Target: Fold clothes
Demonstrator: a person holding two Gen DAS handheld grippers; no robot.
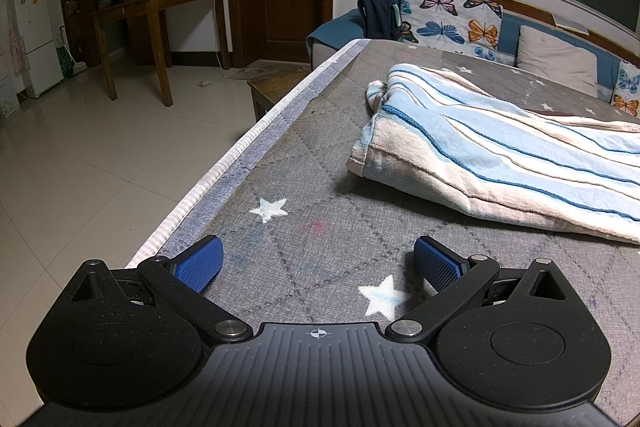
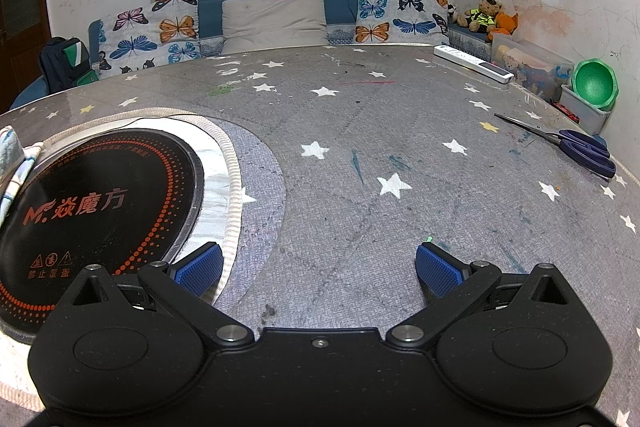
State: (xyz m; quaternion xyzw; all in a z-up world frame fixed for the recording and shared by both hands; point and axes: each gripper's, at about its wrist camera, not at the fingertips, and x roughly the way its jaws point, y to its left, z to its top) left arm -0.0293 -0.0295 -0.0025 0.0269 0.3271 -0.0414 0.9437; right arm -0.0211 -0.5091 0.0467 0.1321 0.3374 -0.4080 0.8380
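Note:
A striped blue, white and beige garment (image 1: 500,151) lies folded on the grey star-patterned table (image 1: 304,195), at the right of the left wrist view. My left gripper (image 1: 318,259) is open and empty, low over the table, short of the garment and to its left. My right gripper (image 2: 319,265) is open and empty over bare table. A small edge of the striped garment (image 2: 12,163) shows at the far left of the right wrist view, beside the black induction cooktop (image 2: 92,211).
The table's left edge (image 1: 224,171) drops to a tiled floor. Blue scissors (image 2: 576,143) and a white remote (image 2: 472,63) lie at the right of the table. A sofa with butterfly cushions (image 2: 276,19) lies behind. Toy boxes (image 2: 532,63) stand at the far right.

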